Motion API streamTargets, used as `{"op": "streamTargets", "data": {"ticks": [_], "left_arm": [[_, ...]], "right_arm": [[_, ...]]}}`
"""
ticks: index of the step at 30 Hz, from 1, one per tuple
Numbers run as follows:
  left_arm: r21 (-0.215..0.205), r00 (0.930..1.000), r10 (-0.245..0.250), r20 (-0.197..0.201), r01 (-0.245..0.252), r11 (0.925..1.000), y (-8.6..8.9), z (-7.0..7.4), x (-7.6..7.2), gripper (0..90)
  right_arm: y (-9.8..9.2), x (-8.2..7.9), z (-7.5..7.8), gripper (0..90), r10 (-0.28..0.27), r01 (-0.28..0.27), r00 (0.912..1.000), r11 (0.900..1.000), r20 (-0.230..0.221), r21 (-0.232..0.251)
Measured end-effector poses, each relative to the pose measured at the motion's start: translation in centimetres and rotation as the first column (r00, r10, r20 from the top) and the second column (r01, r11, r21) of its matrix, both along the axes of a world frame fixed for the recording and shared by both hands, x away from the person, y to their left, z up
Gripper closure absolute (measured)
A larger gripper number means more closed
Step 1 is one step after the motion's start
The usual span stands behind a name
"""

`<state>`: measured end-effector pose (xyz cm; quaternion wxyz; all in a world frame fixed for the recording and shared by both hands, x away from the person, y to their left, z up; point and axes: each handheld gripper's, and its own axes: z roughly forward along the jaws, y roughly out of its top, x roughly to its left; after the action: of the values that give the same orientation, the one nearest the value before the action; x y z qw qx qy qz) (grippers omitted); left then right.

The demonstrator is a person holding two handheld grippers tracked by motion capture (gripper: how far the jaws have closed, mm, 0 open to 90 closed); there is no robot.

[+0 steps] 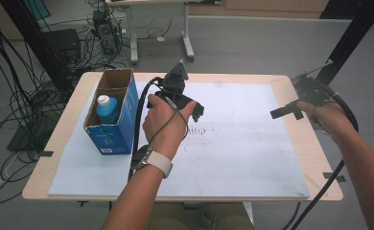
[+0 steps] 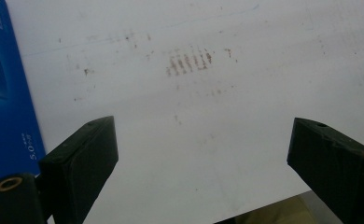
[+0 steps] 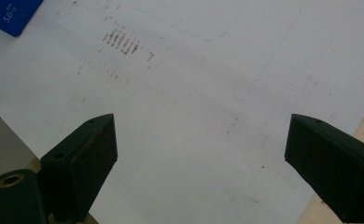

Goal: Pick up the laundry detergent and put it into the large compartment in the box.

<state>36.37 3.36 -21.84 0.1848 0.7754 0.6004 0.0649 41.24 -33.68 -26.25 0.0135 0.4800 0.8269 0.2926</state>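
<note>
Standing in the open blue box (image 1: 112, 125), the light, slick bottle (image 1: 107, 108) suits a cap grasp by either gripper's spread, empty fingers (image 2: 84, 154).

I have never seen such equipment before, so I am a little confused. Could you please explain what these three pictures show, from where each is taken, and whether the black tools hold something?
There is no robot here. A person holds a black hand-held tool with two jaws in each hand: the left gripper and the right gripper. The high view looks down on the wooden table, which is covered by a white sheet with faint brown marks. The other two pictures come from small cameras riding on each gripper, so you see its own black jaws spread wide over the sheet. Both grippers are open and hold nothing. At the table's left stands an open blue cardboard box with a blue bottle with a white cap inside.
</note>
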Motion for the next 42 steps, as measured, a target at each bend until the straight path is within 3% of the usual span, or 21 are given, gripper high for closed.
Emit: {"op": "streamTargets", "data": {"ticks": [24,42], "left_arm": [[-0.003,1.0000,-0.004,0.000,0.004,1.0000,0.2,-0.4,0.2,9.1],[0.001,0.9999,-0.014,0.002,0.014,0.9999,0.0,-0.7,0.4,9.2]], "right_arm": [[0.6,0.2,-1.0,9.3,0.009,-0.009,0.9998,1.000,-0.016,0.001],[0.6,0.0,-1.1,9.3,0.013,-0.013,0.9999,1.000,0.000,-0.005]]}}
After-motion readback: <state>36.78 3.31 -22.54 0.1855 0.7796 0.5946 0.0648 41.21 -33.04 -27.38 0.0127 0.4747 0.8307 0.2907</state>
